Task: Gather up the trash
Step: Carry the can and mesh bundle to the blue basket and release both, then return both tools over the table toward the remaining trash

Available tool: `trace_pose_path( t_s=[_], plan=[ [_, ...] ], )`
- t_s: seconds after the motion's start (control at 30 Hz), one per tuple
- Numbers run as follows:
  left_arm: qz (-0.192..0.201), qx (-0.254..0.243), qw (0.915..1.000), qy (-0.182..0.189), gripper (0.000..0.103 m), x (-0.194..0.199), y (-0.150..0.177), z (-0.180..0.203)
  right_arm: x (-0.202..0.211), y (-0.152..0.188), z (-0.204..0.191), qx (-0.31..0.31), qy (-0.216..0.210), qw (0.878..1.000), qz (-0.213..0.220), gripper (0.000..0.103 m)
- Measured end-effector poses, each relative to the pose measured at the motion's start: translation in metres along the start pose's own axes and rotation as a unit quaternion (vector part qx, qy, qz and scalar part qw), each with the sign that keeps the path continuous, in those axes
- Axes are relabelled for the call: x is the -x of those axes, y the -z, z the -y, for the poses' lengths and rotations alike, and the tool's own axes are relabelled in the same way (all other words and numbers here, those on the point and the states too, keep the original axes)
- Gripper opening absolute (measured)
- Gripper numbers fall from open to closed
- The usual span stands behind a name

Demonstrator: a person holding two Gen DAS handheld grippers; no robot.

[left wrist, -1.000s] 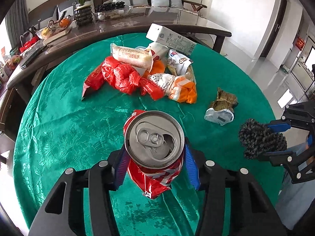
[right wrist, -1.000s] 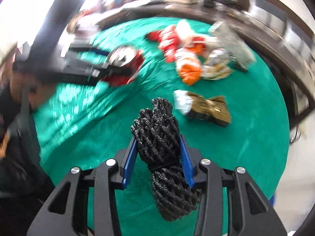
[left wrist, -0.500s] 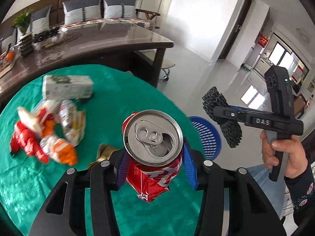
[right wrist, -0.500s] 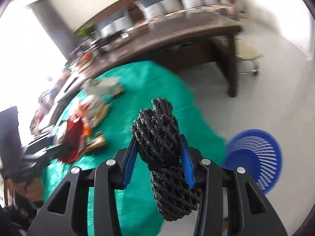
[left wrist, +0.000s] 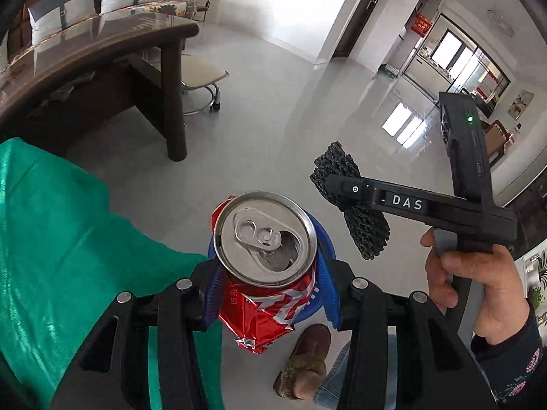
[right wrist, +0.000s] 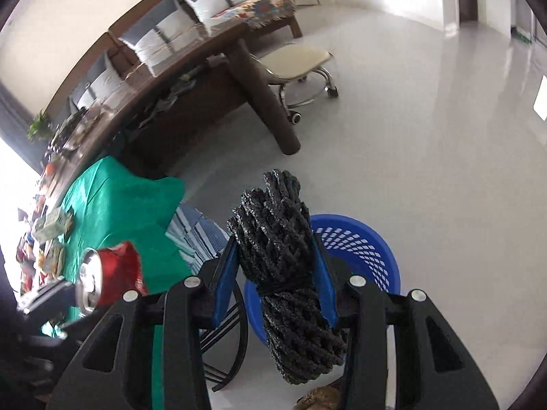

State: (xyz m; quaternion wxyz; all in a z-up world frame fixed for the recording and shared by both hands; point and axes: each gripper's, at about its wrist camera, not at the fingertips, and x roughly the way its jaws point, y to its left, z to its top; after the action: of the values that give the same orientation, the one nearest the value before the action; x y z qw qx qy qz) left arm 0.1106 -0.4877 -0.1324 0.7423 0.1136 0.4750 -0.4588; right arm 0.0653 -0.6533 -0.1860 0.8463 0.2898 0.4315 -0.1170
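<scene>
The left gripper (left wrist: 266, 270) pinches a crushed red can (left wrist: 265, 266) between its blue pads, silver top facing the camera with the tab opening at about 4 o'clock on the lid. The can is held off the worktop, over the grey floor (left wrist: 273, 119), and a sliver of blue basket (left wrist: 326, 249) shows just behind it at 3 o'clock. The green cloth (left wrist: 61, 239) of the worktop hangs at 9 o'clock in the left wrist view. At 2 o'clock from the can the right gripper (left wrist: 345, 198) is seen side-on, clamped on a black rope bundle (left wrist: 367, 232), with the person's hand (left wrist: 478, 290) wrapped round its handle. A brown shoe (left wrist: 307, 358) stands on the floor at 6 o'clock. In the right wrist view the right gripper (right wrist: 273, 273) squeezes the rope bundle (right wrist: 283, 273) at its tied waist; the bundle stands roughly upright and hangs over the near rim of the basket (right wrist: 362, 249), which sits on the floor (right wrist: 410, 136) at 3 o'clock of the bundle. The can (right wrist: 109, 276) appears at 9 o'clock, beside the cloth (right wrist: 116, 198). A dark wooden desk (right wrist: 191, 78) and a wheeled stool (right wrist: 301, 65) stand at 12 o'clock.
</scene>
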Motion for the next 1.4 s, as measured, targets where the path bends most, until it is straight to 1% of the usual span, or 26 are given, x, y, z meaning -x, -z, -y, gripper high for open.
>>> trace_pose_path(
  t_s=[0.17, 0.27, 0.3, 0.33, 0.37, 0.4, 0.43, 0.5, 0.57, 0.63, 0.67, 0.73, 0.77, 0.8, 0.87, 0.9, 0.97, 1.0, 1.07, 1.13, 1.2, 1.23, 1.27, 1.3, 1.33, 1.4],
  plan=[
    [-0.026, -0.014, 0.9995, -0.009, 0.047, -0.055, -0.009, 0.011, -0.018, -0.008, 0.028, -0.03, -0.003, 0.999, -0.018, 0.042],
    [-0.034, -0.021, 0.9991, -0.015, 0.047, -0.076, -0.014, 0.014, -0.027, -0.011, 0.043, -0.048, -0.004, 0.999, -0.019, 0.049],
    [-0.034, -0.022, 0.999, -0.018, 0.049, -0.083, -0.016, 0.015, -0.028, -0.011, 0.047, -0.056, -0.006, 0.998, -0.021, 0.055],
    [-0.034, -0.021, 0.9989, -0.022, 0.061, -0.087, -0.016, 0.012, -0.03, -0.01, 0.052, -0.068, -0.011, 0.997, -0.025, 0.064],
    [-0.031, -0.019, 0.999, -0.027, 0.07, -0.091, -0.018, 0.011, -0.03, -0.01, 0.058, -0.076, -0.014, 0.997, -0.028, 0.068],
    [-0.023, -0.016, 0.9991, -0.032, 0.081, -0.091, -0.018, 0.01, -0.031, -0.009, 0.062, -0.085, -0.015, 0.996, -0.029, 0.07],
    [-0.018, -0.014, 0.9991, -0.034, 0.085, -0.09, -0.019, 0.008, -0.03, -0.009, 0.067, -0.089, -0.015, 0.995, -0.03, 0.071],
    [-0.018, -0.013, 0.9991, -0.035, 0.085, -0.092, -0.022, 0.007, -0.026, -0.009, 0.071, -0.096, -0.019, 0.995, -0.028, 0.073],
    [-0.01, -0.009, 0.9992, -0.037, 0.085, -0.08, -0.023, 0.006, -0.018, -0.009, 0.071, -0.098, -0.013, 0.995, -0.019, 0.076],
    [0.008, -0.003, 0.9992, -0.038, 0.089, -0.063, -0.022, 0.005, -0.011, -0.009, 0.064, -0.089, -0.002, 0.996, -0.006, 0.081],
    [0.021, -0.001, 0.999, -0.04, 0.09, -0.052, -0.021, 0.005, -0.005, -0.009, 0.06, -0.083, 0.005, 0.997, 0.003, 0.081],
    [0.052, 0.004, 0.9976, -0.044, 0.095, -0.02, -0.014, 0.003, 0.008, -0.007, 0.043, -0.06, 0.021, 0.998, 0.022, 0.082],
    [0.067, 0.009, 0.9965, -0.048, 0.096, 0.001, -0.007, 0.001, 0.017, -0.005, 0.029, -0.041, 0.031, 0.998, 0.033, 0.085],
    [0.078, 0.013, 0.9955, -0.051, 0.098, 0.017, -0.001, -0.002, 0.021, -0.004, 0.017, -0.028, 0.038, 0.998, 0.042, 0.096],
    [0.099, 0.019, 0.993, -0.063, 0.098, 0.058, 0.022, -0.011, 0.031, 0.002, -0.011, -0.002, 0.049, 0.997, 0.061, 0.097],
    [0.104, 0.021, 0.9918, -0.072, 0.098, 0.075, 0.036, -0.017, 0.036, 0.009, -0.032, 0.018, 0.051, 0.996, 0.069, 0.099],
    [0.11, 0.032, 0.9886, -0.098, 0.098, 0.113, 0.074, -0.035, 0.041, 0.025, -0.076, 0.065, 0.054, 0.993, 0.079, 0.099],
    [0.109, 0.041, 0.987, -0.111, 0.098, 0.128, 0.093, -0.046, 0.043, 0.042, -0.108, 0.101, 0.05, 0.99, 0.085, 0.099],
    [0.103, 0.075, 0.9814, -0.144, 0.098, 0.159, 0.136, -0.075, 0.041, 0.073, -0.158, 0.154, 0.029, 0.985, 0.078, 0.099],
    [0.097, 0.113, 0.9724, -0.179, 0.098, 0.185, 0.175, -0.107, 0.035, 0.107, -0.204, 0.195, -0.003, 0.979, 0.058, 0.099],
    [0.092, 0.149, 0.9605, -0.216, 0.098, 0.209, 0.209, -0.142, 0.027, 0.143, -0.247, 0.235, -0.035, 0.971, 0.032, 0.099],
    [0.088, 0.162, 0.9554, -0.231, 0.098, 0.217, 0.22, -0.156, 0.023, 0.158, -0.264, 0.25, -0.046, 0.967, 0.02, 0.099],
    [0.086, 0.175, 0.948, -0.251, 0.098, 0.226, 0.23, -0.171, 0.019, 0.171, -0.28, 0.263, -0.054, 0.963, 0.007, 0.099],
    [0.087, 0.186, 0.9413, -0.268, 0.098, 0.235, 0.238, -0.184, 0.012, 0.186, -0.297, 0.277, -0.06, 0.959, -0.006, 0.099],
    [0.089, 0.193, 0.9371, -0.277, 0.098, 0.243, 0.244, -0.199, 0.005, 0.195, -0.309, 0.287, -0.059, 0.956, -0.013, 0.099],
    [0.091, 0.207, 0.9273, -0.298, 0.098, 0.253, 0.253, -0.224, -0.012, 0.209, -0.331, 0.301, -0.048, 0.952, -0.03, 0.099]
  ],
)
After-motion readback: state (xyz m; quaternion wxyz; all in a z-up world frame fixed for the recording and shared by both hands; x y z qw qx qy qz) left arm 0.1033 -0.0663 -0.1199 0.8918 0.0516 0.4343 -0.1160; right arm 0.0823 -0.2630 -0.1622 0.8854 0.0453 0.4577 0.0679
